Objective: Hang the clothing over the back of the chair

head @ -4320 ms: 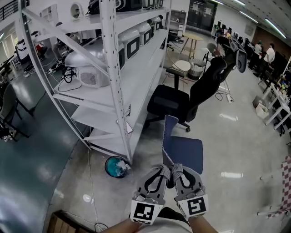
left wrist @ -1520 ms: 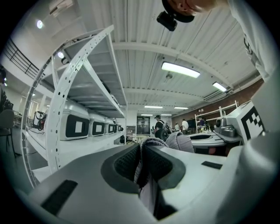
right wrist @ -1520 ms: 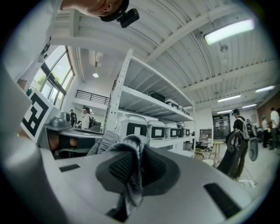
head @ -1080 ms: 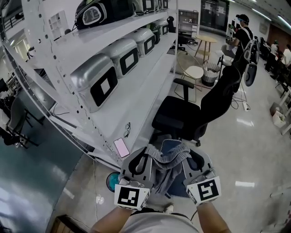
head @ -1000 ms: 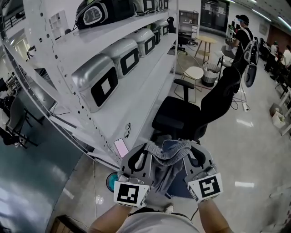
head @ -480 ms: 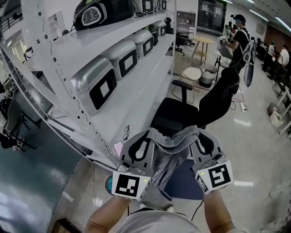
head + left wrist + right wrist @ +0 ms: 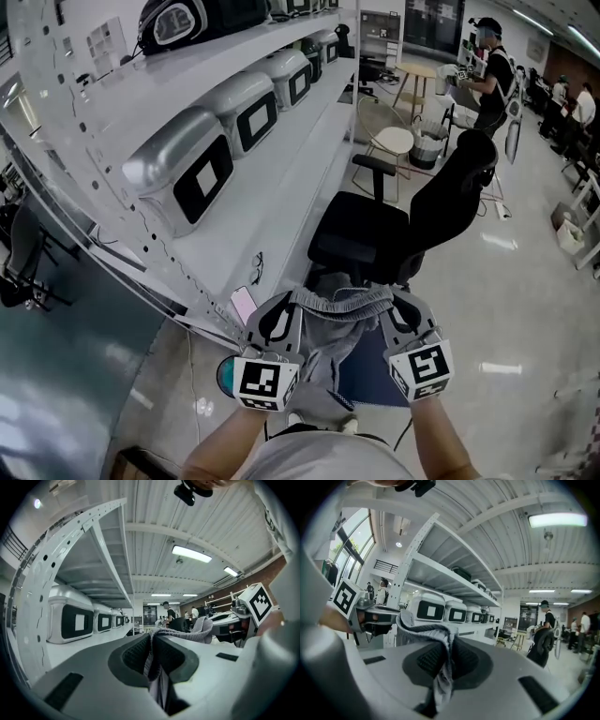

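In the head view, we hold the left gripper point(image 7: 289, 307) and the right gripper point(image 7: 390, 306) side by side in front of us, both pointing away from the body. A grey garment point(image 7: 330, 328) is stretched between them by its ribbed waistband, and the rest of the cloth hangs down between the two grippers. Below the garment we see the seat of a blue chair point(image 7: 373, 377); the cloth covers the place where its back should be, so we cannot tell if they touch. A black office chair point(image 7: 380, 239) stands just behind. On the left is a white shelf rack point(image 7: 281, 178), with a pink phone point(image 7: 244, 305) on its lower board.

In the left gripper view, the two dark pads are pressed together on a fold of the grey fabric. The fabric goes down between them, and the waistband runs off to the right.

In the right gripper view, the jaws are also clenched on the grey cloth. The waistband leads away to the left, and a strip of cloth hangs down between the pads.
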### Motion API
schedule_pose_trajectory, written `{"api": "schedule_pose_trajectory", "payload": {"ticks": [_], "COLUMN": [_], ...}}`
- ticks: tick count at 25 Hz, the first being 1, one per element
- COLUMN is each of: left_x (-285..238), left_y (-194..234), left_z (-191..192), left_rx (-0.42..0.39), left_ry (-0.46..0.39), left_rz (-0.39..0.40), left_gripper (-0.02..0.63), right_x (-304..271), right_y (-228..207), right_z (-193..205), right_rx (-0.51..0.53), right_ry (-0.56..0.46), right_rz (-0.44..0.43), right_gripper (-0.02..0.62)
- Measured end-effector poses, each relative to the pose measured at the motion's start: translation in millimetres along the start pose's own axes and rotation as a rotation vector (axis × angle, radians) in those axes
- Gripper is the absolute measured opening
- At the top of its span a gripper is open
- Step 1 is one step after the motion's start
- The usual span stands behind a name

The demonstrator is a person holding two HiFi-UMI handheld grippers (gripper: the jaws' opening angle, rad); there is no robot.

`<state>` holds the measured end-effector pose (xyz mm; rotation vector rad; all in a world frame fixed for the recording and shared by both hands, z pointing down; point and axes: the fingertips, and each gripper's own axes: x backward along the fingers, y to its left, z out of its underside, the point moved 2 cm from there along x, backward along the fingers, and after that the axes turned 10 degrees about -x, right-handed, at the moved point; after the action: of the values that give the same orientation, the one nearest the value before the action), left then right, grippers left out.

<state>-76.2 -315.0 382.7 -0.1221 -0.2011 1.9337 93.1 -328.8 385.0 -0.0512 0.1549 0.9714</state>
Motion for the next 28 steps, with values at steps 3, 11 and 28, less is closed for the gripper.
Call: {"api": "schedule_pose_trajectory", "payload": {"ticks": [3,11,28], "left_x": [-2,-21,-65], "left_y": [-3,-5,-19], "left_z": [30,95,166], "left_rx": [-0.011,0.050,0.057], "left_ry": [0.055,0.179,0.303], "left_rz": [0.005,0.033,0.059], "left_gripper": [0.035,0.035,0.035], "right_x": [-8,-28,-64], "right_y": [-1,-14,-45], "right_z": [31,85,160], "right_rx": [-0.002,0.009,-0.019], "right_ry": [0.067,0.179,0.326], "right_rz": [-0.003,0.016,0.047], "right_gripper": [0.037,0.037,0.037]}}
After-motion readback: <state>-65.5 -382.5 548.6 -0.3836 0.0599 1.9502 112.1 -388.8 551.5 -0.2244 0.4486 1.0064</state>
